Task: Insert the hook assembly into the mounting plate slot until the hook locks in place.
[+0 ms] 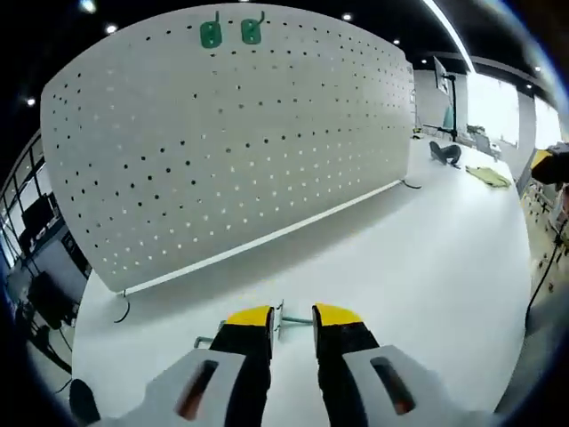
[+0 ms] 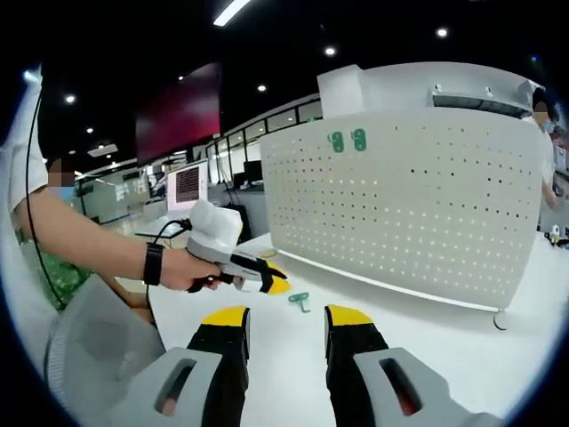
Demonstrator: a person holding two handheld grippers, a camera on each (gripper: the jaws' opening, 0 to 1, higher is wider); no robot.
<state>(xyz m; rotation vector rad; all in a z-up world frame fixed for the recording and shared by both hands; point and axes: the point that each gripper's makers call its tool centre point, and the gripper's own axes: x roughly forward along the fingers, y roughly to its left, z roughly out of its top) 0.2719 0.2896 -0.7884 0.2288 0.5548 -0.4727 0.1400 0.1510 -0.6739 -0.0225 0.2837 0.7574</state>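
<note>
A white pegboard mounting plate (image 1: 231, 151) stands upright on the white table (image 1: 427, 258). Two green hooks (image 1: 231, 33) hang near its top edge, and they show as small green marks (image 2: 347, 140) in the right gripper view. A loose green hook (image 2: 300, 301) lies flat on the table in front of the board. My left gripper (image 1: 292, 316) is low over the table, jaws open, with that hook (image 1: 281, 318) showing in the gap just past the yellow tips. A hand holds the left gripper (image 2: 267, 277) beside the hook. My right gripper (image 2: 286, 318) is open and holds nothing, further back.
The pegboard rests on small wire feet (image 1: 122, 307) at its corners. A dark object (image 1: 444, 153) and a yellow-green cloth (image 1: 487, 175) lie at the table's far end. A person (image 2: 544, 133) stands behind the board on the right. A monitor (image 2: 187, 184) stands behind the table.
</note>
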